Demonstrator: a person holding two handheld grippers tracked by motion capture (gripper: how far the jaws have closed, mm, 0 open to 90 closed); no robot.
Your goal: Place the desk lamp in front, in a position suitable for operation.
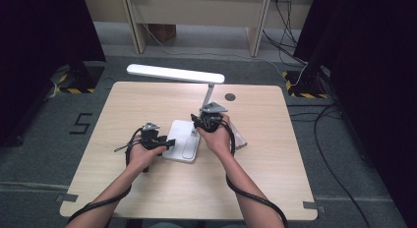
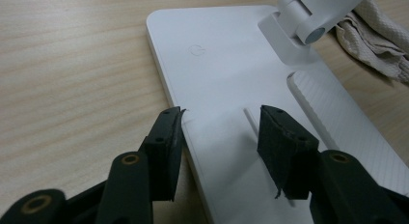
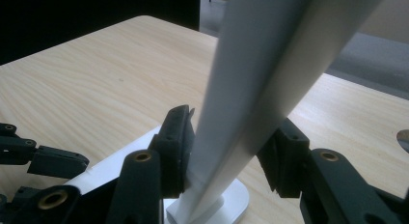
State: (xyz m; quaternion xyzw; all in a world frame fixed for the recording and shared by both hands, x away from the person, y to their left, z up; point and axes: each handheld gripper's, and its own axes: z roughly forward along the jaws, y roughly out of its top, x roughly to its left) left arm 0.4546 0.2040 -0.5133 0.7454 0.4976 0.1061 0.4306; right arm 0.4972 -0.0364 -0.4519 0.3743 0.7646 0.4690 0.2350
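the white desk lamp (image 1: 184, 139) stands mid-counter. the left hand-held gripper (image 2: 219, 137) straddles the base's (image 2: 226, 79) near edge, jaws parted (steadying it, seemingly). the right hand-held gripper (image 3: 231, 151) clamps the lamp's arm (image 3: 260, 74). next: fold the arm, base pinned.

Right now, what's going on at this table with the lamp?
A person is working on a white desk lamp with a handheld gripper in each hand. The left gripper sits astride the edge of the lamp's flat base, apparently steadying it. The right gripper has its jaws on either side of the lamp's upright arm, near the hinge. A crumpled cloth lies beside the base.
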